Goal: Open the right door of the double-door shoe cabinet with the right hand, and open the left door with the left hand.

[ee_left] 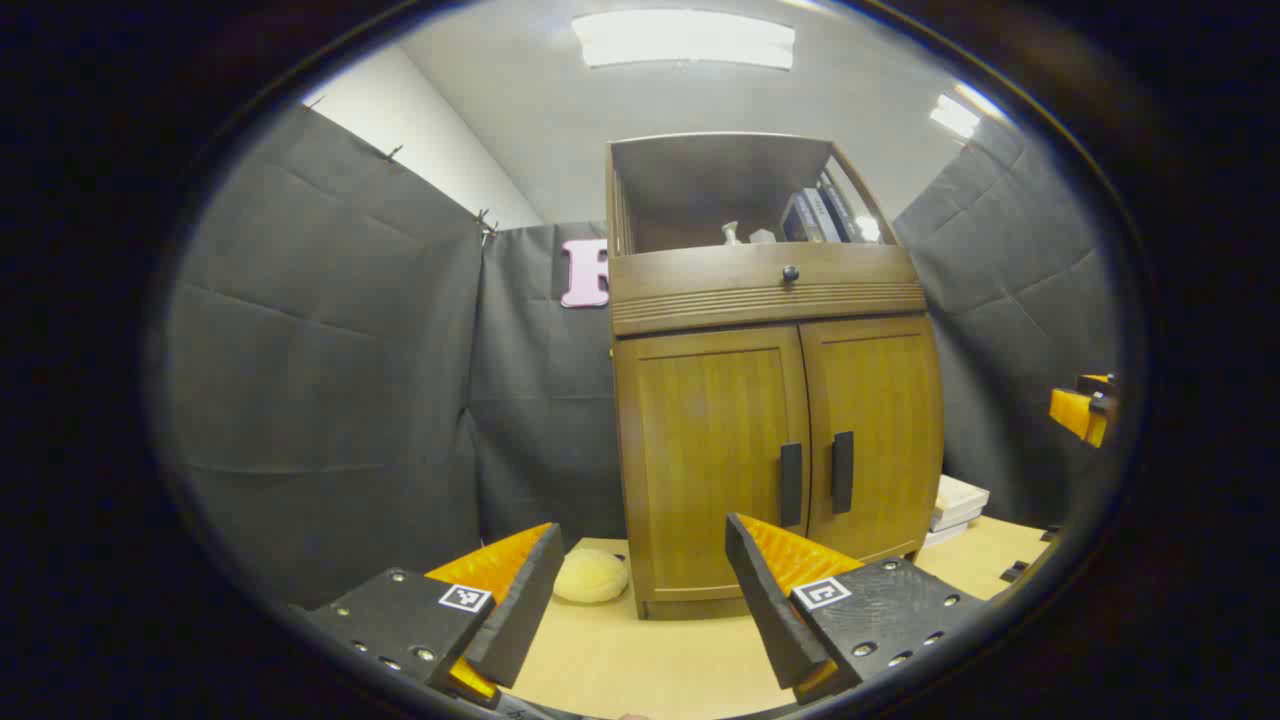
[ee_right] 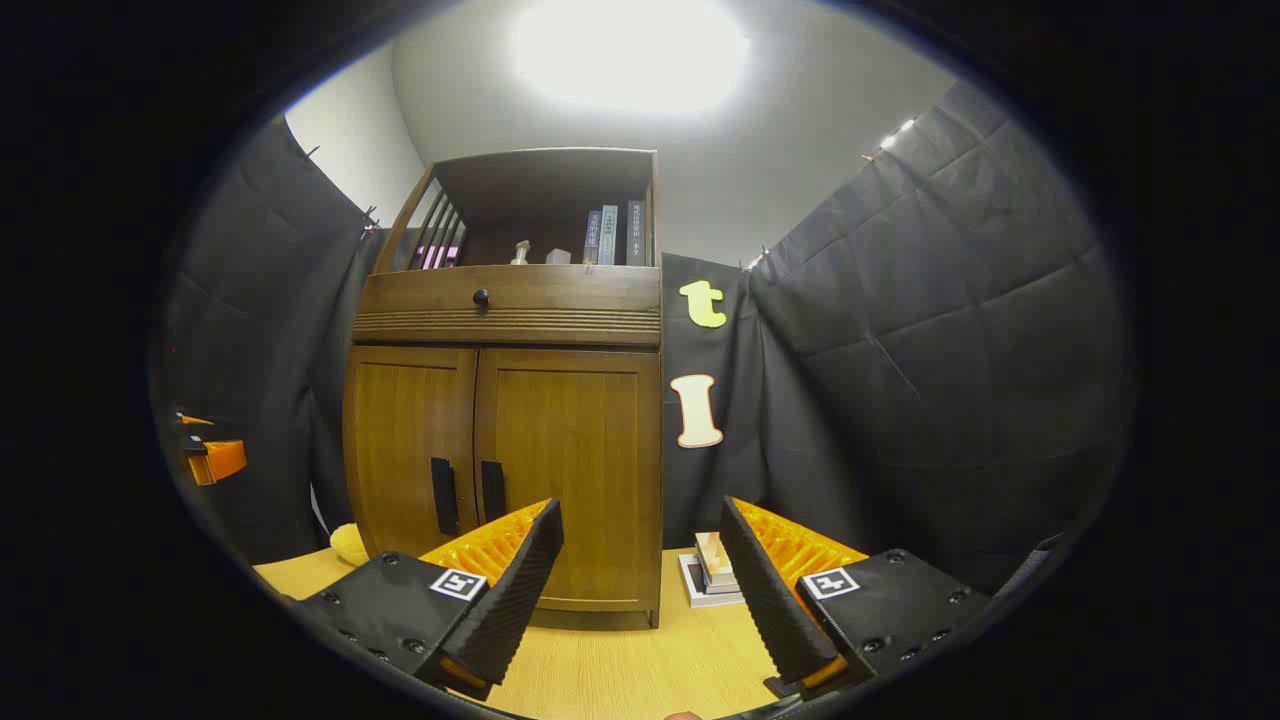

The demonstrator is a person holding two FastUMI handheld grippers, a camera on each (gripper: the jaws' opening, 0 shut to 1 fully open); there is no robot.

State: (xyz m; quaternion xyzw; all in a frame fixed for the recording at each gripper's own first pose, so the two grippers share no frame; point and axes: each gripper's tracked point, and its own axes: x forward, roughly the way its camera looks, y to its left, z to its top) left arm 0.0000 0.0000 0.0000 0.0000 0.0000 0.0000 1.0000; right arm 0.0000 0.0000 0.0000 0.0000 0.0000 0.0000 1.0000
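Right gripper view: shoe cabinet [ee_right: 505, 450] ahead on table [ee_right: 640, 670], both doors shut. Right gripper [ee_right: 640, 580] and left gripper [ee_left: 640, 590] gape empty. Advise: straddle right door handle [ee_right: 492, 490], pinch squarely, pull along hinge arc.

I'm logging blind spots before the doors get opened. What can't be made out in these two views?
- Inside the shoe cabinet: hidden behind the shut left door and right door, both views.
- Small items on the top shelf: too small to identify, left gripper view.
- Stack of books beside the cabinet: partly covered by the right gripper, right gripper view.
- Pale round object: partly behind the left gripper.
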